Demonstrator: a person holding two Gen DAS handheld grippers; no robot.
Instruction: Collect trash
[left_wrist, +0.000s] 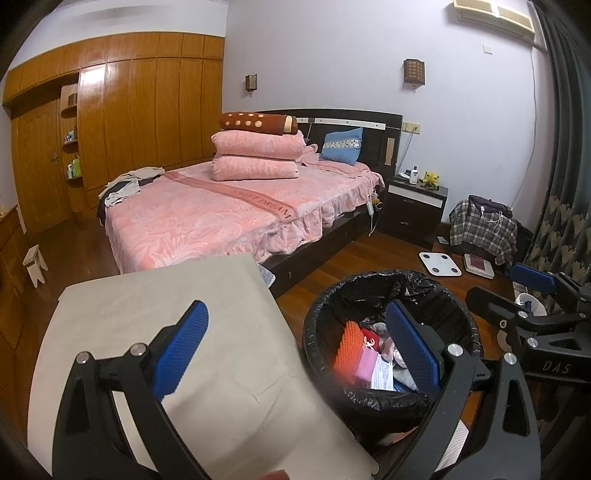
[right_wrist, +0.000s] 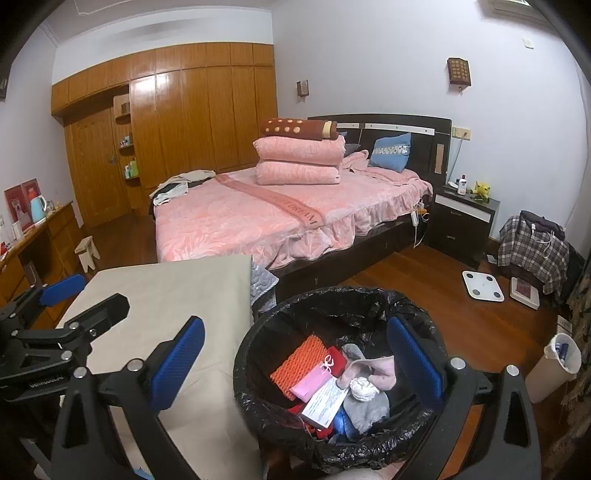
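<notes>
A round bin with a black liner (left_wrist: 321, 325) (right_wrist: 247, 354) stands on the wood floor beside a table under a beige cloth (left_wrist: 147, 317) (right_wrist: 170, 291). Inside lie an orange foam net (right_wrist: 295, 363), a pink packet (right_wrist: 314, 382), a white leaflet box (right_wrist: 325, 400), a crumpled tissue (right_wrist: 362, 387) and cloth scraps. My left gripper (left_wrist: 295, 347) is open and empty, one finger above the cloth, the other above the bin. My right gripper (right_wrist: 295, 365) is open and empty, straddling the bin's left rim. Each gripper shows at the edge of the other's view.
A pink bed (right_wrist: 280, 218) stands behind the table and bin. A dark nightstand (right_wrist: 461, 221), a chair draped with plaid cloth (right_wrist: 532, 251), two floor scales (right_wrist: 482, 284) and a small white bin (right_wrist: 554, 369) lie to the right. A wooden dresser (right_wrist: 33, 251) is left.
</notes>
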